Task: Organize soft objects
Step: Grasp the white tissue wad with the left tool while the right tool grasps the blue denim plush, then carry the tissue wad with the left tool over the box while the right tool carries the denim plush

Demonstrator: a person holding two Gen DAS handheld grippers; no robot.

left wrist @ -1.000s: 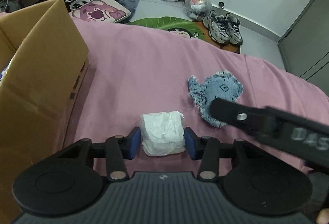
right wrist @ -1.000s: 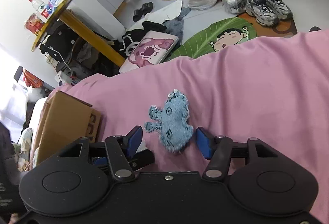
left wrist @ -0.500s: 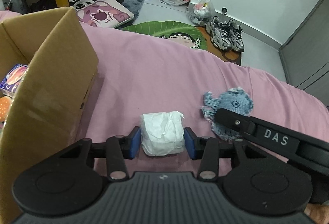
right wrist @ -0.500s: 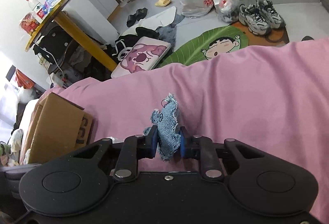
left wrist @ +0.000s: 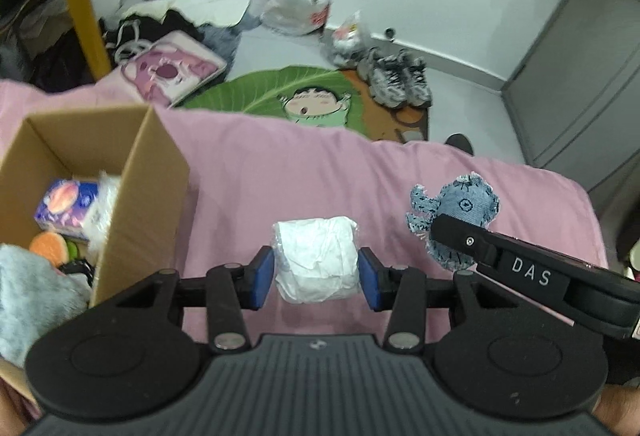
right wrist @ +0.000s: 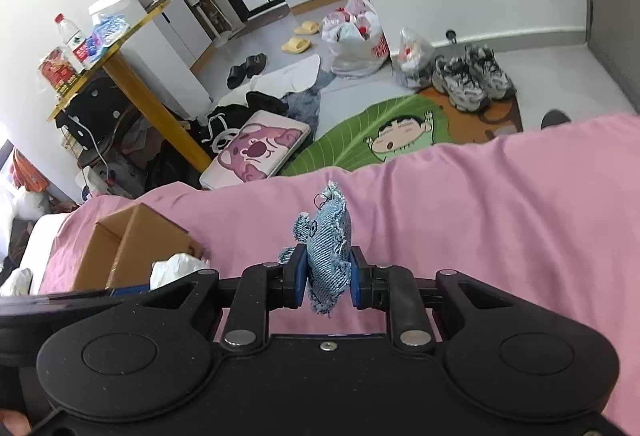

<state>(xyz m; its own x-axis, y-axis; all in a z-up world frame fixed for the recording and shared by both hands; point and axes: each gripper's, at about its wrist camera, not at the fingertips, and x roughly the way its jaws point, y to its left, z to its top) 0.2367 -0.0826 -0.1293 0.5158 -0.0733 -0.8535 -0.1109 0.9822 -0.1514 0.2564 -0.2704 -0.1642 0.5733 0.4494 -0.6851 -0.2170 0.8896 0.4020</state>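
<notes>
My left gripper (left wrist: pixel 316 278) is shut on a crumpled white soft bundle (left wrist: pixel 316 260), held clear above the pink bed cover (left wrist: pixel 280 172). My right gripper (right wrist: pixel 325 282) is shut on a blue denim stuffed toy (right wrist: pixel 328 248), pinched between the blue pads and lifted off the cover. In the left wrist view the same toy (left wrist: pixel 460 212) shows at the tip of the right gripper's finger. An open cardboard box (left wrist: pixel 96 164) stands on the bed to the left, with a tissue pack (left wrist: pixel 68 206), an orange soft item and grey fluffy fabric inside. The box (right wrist: pixel 132 248) also appears in the right wrist view.
Beyond the bed's edge lies a green cartoon floor mat (right wrist: pixel 384 134), sneakers (right wrist: pixel 472 76), plastic bags (right wrist: pixel 354 40), a pink cushion (right wrist: pixel 260 152) and a yellow-legged table (right wrist: pixel 132 84) with bottles. A grey cabinet (left wrist: pixel 580 68) stands at the right.
The right gripper closed on the denim toy and lifted it off the bed. Both grippers rose; the left kept hold of the white bundle and the box's inside came into view.
</notes>
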